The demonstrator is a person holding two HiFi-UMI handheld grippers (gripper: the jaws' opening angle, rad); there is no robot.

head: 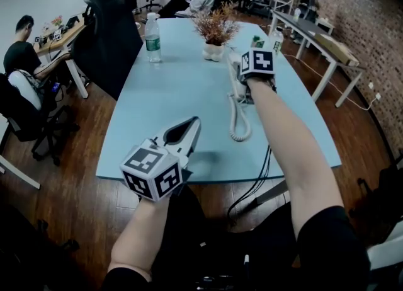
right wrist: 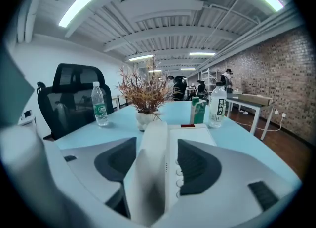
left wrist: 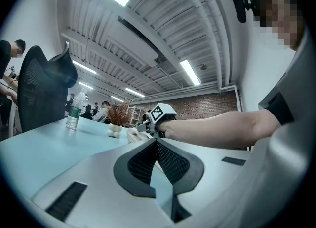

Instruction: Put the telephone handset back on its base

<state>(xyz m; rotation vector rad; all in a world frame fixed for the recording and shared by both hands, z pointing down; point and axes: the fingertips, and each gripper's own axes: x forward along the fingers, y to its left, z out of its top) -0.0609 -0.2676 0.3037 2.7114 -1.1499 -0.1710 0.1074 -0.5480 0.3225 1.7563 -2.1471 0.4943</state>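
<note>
1. The right gripper [right wrist: 157,159] stands released around the handset [head: 235,88], which appears seated on the base [right wrist: 197,135].
2. The operator withdraws it straight back, clear of the cord [head: 240,123].
3. The left gripper [left wrist: 157,145] is closed, empty.

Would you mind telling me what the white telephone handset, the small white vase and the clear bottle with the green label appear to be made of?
The white telephone handset looks like moulded plastic: smooth, matt, with no sharp glints. The small white vase is probably glazed ceramic, rounded and faintly shiny, though plastic is possible. The clear bottle with the green label looks like thin see-through plastic.
</note>
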